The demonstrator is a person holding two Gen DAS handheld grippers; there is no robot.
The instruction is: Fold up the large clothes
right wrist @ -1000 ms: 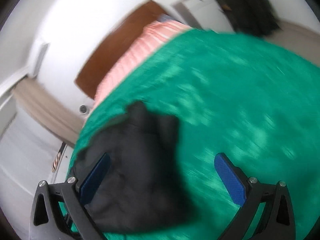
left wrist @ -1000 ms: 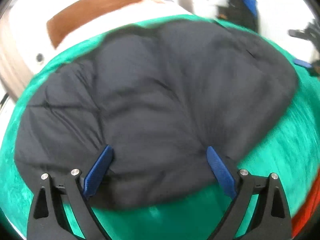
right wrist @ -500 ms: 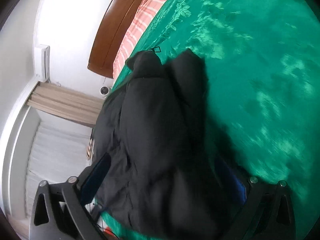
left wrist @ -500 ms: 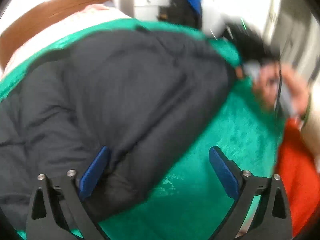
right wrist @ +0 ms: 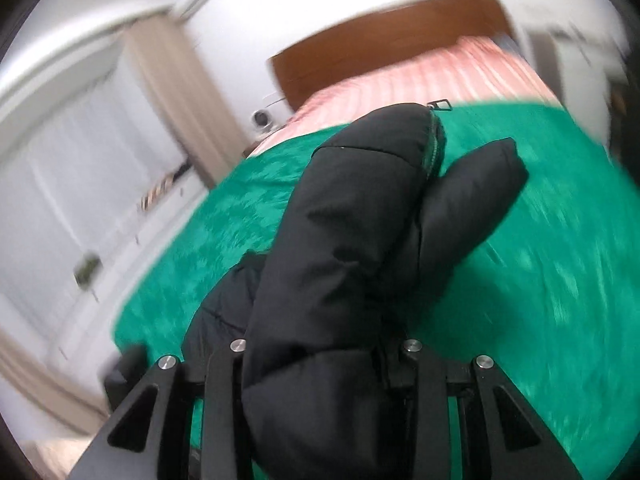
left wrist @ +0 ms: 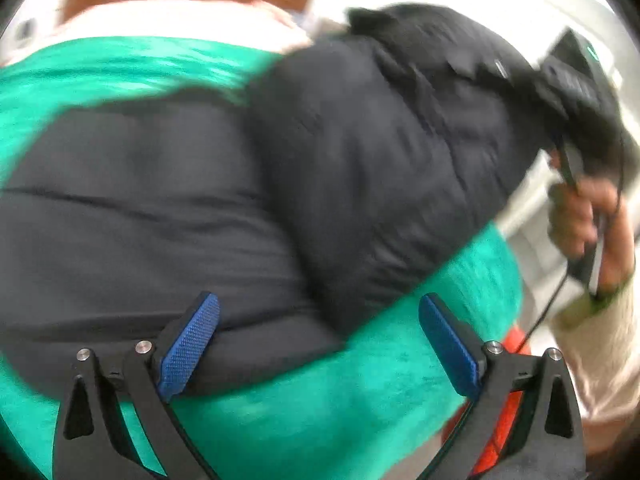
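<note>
Our right gripper (right wrist: 320, 364) is closing its jaws, and a thick fold of the black padded jacket (right wrist: 344, 248) now fills the gap between them, where a second ago they stood wide with nothing pinched. The bunched fabric rises from the jaws toward twelve o'clock in the right wrist view, a sleeve end poking out toward two o'clock, with the green blanket (right wrist: 560, 240) of the bed beneath and the wooden headboard (right wrist: 384, 28) beyond.

Our left gripper (left wrist: 320, 344) has its jaws wide apart, clamped on nothing; the jacket's near edge lies just past the left fingertip at about ten o'clock. Further out in the left wrist view, the section we lifted now hangs up at one to two o'clock from the right gripper, gripped by the person's right hand (left wrist: 584, 216).

We judge the fold is under way: one side of the jacket is off the bed and ready to carry across the rest.
</note>
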